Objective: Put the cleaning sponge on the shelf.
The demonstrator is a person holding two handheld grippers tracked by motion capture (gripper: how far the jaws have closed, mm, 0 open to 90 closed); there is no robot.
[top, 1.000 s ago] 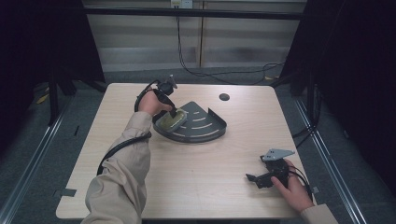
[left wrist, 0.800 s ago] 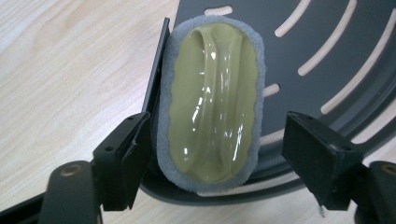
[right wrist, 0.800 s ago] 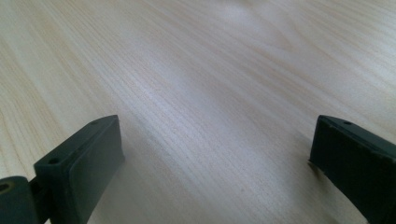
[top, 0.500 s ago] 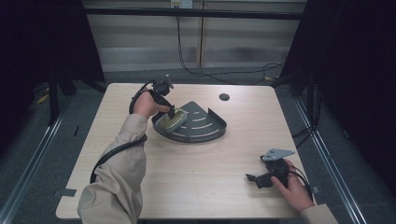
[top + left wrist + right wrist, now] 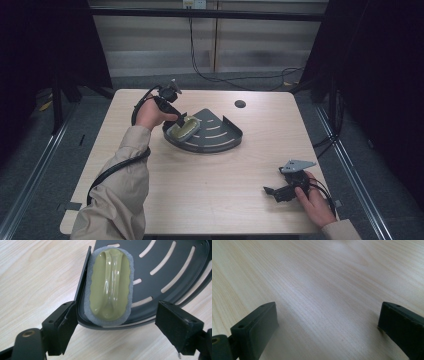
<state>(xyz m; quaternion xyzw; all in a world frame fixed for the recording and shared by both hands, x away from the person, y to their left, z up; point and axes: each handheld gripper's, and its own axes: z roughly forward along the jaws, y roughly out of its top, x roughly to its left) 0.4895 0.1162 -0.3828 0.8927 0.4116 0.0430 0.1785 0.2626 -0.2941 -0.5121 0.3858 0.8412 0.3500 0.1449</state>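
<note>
the scrubbing sponge (image 5: pixel 110 285) is lying in the corner of the dark slotted tray (image 5: pixel 220 135), which is sitting on the surface (image 5: pixel 200 200). it is looking light and squashy at its grey foam rim, with a stiff, glossy, likely slippery olive handle ridge, the best place to pinch. the left claw (image 5: pixel 117 325) is hovering above it, its jaws having just been opening and now standing apart, nothing between them. the right claw (image 5: pixel 327 322) is resting apart on bare wood.

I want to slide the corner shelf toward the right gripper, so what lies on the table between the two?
Nothing: in the high view, bare light wood table runs from the dark grey slotted quarter-round corner shelf to the right gripper.
</note>
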